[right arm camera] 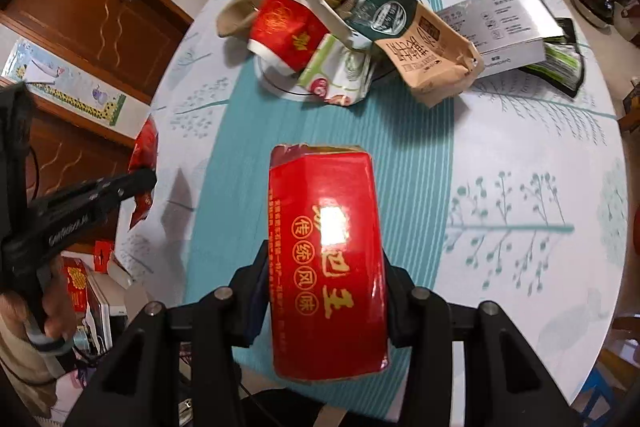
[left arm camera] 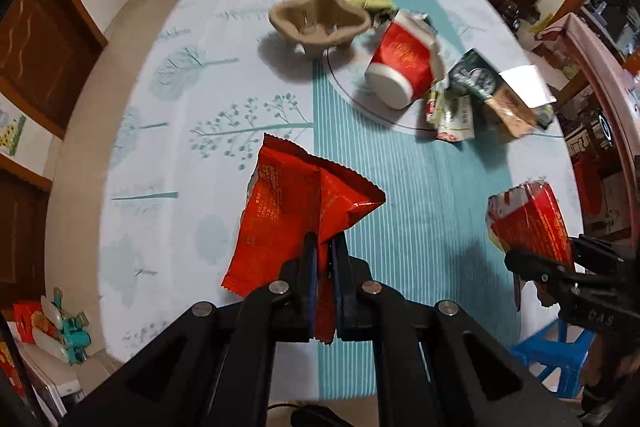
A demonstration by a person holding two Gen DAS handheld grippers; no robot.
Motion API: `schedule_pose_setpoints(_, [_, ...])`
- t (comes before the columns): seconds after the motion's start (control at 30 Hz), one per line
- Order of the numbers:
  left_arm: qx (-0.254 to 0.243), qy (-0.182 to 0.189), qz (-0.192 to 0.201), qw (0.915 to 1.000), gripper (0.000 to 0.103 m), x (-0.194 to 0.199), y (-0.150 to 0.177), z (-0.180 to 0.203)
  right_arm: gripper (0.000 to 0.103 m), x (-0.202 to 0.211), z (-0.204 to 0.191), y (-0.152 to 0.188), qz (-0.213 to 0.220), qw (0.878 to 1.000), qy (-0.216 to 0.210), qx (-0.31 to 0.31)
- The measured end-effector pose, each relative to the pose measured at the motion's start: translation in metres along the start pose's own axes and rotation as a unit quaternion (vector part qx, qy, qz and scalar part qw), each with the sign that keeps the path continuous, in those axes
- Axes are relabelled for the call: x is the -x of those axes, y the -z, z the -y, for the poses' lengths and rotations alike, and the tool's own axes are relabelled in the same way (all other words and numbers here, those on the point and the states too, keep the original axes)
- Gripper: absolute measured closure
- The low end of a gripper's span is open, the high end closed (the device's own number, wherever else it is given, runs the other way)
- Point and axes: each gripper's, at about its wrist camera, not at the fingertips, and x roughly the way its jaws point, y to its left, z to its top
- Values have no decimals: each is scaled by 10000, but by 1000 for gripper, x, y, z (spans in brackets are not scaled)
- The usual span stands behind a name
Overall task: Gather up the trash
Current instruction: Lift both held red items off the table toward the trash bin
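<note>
Round table [right arm camera: 520, 155], pale cloth with teal stripe and leaf print. Red box [right arm camera: 326, 259], gold lettering 传统风味, glossy, top torn, clamped in right gripper [right arm camera: 320, 291] above stripe. Red foil wrapper [left arm camera: 296, 211], crinkled, serrated edges, pinched in left gripper [left arm camera: 322, 247], lifted off cloth. Farther back: red paper cup [right arm camera: 284, 31] on its side, brown pouch [right arm camera: 432, 59], pulp tray [left arm camera: 316, 23].

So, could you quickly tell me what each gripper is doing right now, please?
Left gripper: closed on a red foil wrapper.
Right gripper: closed on a red box, held between its fingers.
</note>
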Motion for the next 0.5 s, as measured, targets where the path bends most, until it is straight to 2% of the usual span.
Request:
schedule_pose_setpoints(0.3, [-391,230,789,9959,99,95,55,-22,58,41,-46,51,523,9983,-17,-267])
schedule_pose_setpoints(0.5, [-654,402,1164,9902,99,139,100,-38,58,63,-82,98,945,9944,25,-474])
